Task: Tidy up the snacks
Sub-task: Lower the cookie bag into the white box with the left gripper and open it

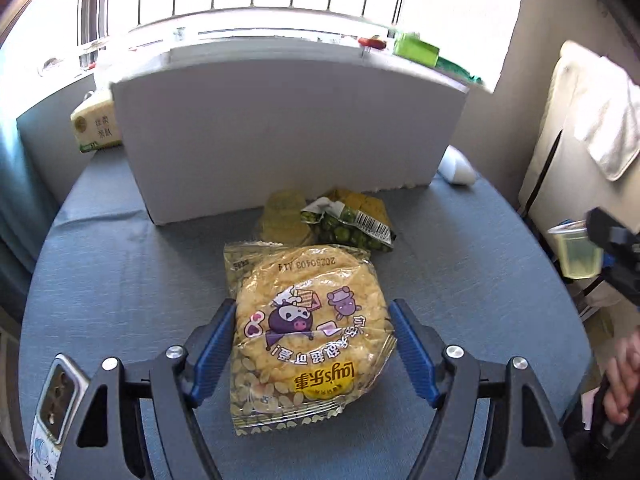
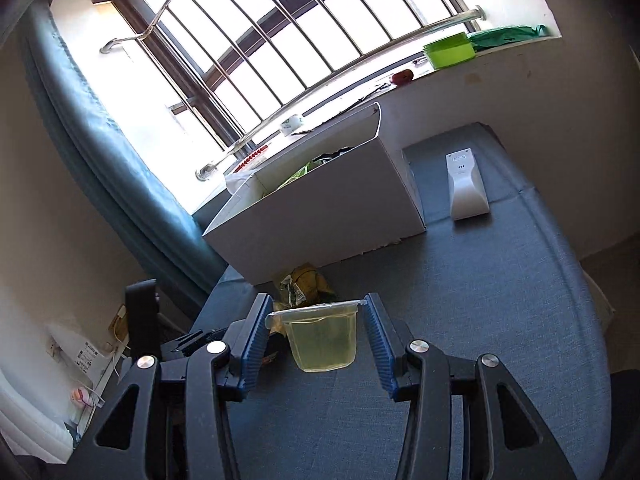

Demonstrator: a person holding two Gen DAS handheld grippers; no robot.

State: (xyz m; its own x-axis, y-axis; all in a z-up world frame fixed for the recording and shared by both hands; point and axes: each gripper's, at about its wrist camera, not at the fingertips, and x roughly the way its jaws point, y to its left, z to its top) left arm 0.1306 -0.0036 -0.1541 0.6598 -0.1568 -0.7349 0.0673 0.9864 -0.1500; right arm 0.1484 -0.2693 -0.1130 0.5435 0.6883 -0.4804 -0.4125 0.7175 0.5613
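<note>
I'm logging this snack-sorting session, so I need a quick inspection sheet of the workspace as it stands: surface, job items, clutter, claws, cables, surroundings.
Surface: round table under blue-grey cloth.
Job's things: white cardboard box open at the back, packets visible inside in the right wrist view; Lay's packet on a second snack packet; green pea packet and a yellow packet before the box.
Clutter: phone at the table's near left edge; white remote beside the box; tissue pack.
Grippers: left claw straddles the Lay's packet, contact unclear; right claw grips a jelly cup.
Cables: nothing seen.
Surroundings: barred window, blue curtain.
</note>
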